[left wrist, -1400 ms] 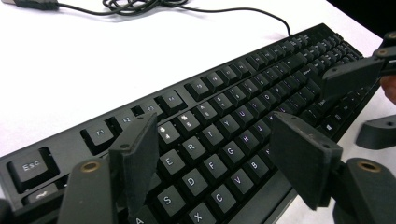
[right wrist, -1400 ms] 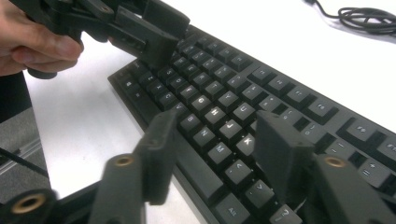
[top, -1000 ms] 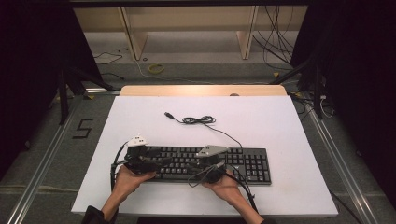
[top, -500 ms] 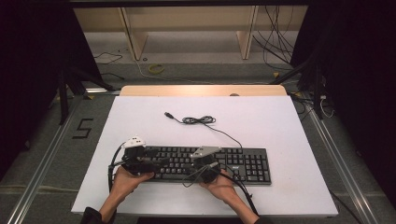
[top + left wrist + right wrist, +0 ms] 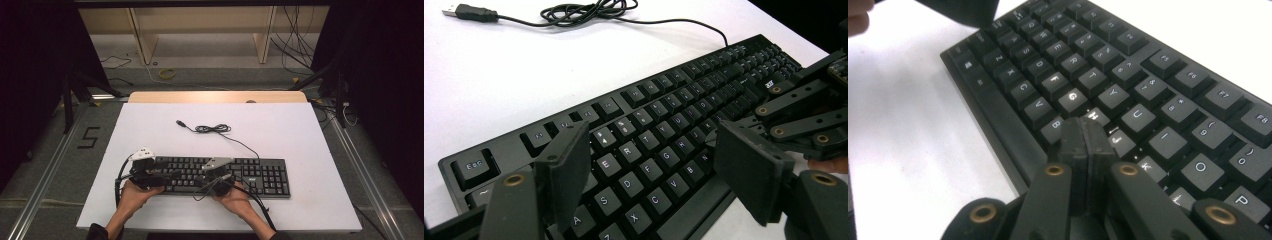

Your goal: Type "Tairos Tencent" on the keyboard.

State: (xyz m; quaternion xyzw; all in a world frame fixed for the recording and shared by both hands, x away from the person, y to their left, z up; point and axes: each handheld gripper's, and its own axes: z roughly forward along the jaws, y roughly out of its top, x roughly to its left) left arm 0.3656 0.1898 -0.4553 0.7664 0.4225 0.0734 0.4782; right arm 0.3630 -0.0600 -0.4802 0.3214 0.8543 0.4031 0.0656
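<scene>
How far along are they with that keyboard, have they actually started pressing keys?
The keyboard lies flat on the white table, its USB cable unplugged. The right gripper, jaws shut together, points at the keys around H and N. The left gripper hovers open over the left-hand letters. Whether any key was pressed can't be told.

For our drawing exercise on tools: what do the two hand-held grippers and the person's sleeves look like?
Both the left gripper and the right gripper are black linkage frames with brass-coloured pivot rivets and flat black rectangular jaws. Each carries a pale grey three-cornered plate on top and trails a black cable. Dark sleeves cover the forearms near the wrists.
</scene>
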